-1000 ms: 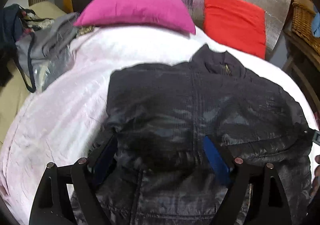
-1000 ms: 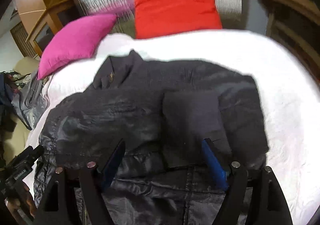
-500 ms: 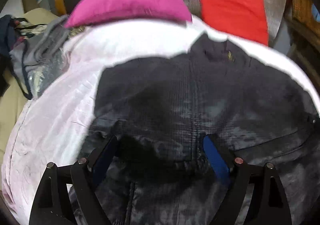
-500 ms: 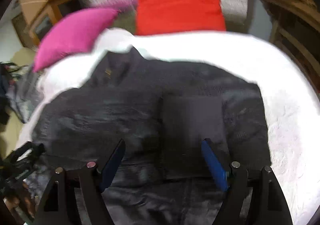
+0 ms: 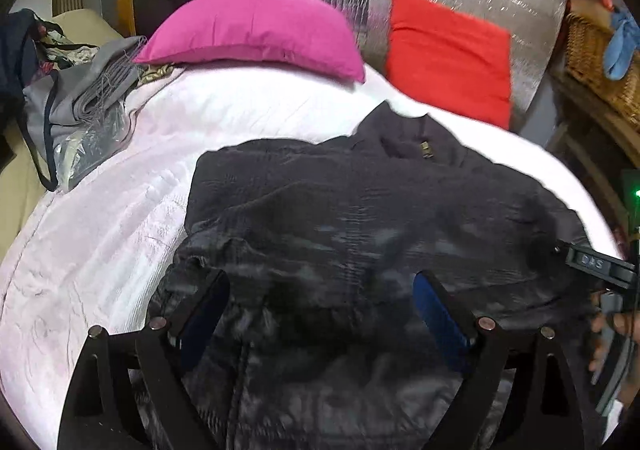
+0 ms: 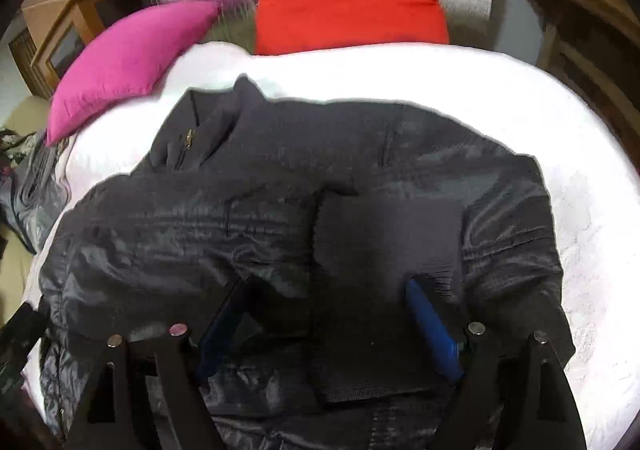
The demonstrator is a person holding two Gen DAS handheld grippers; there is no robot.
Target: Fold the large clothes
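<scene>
Left wrist view shows one black jacket (image 5: 360, 234) spread on the white bed cover (image 5: 100, 250), below one pink pillow (image 5: 256, 30) and one red cushion (image 5: 448, 54). Only here a grey bag (image 5: 76, 110) lies left of the jacket. The left gripper (image 5: 320, 314) has just been opening; its jaws stand wide over the fabric, pinching nothing.

Right wrist view alone shows a folded sleeve (image 6: 384, 234) across the jacket (image 6: 200, 218). The right gripper (image 6: 324, 322) is spread wide over it, gripping nothing. Compared with before, the jacket lies unchanged.
</scene>
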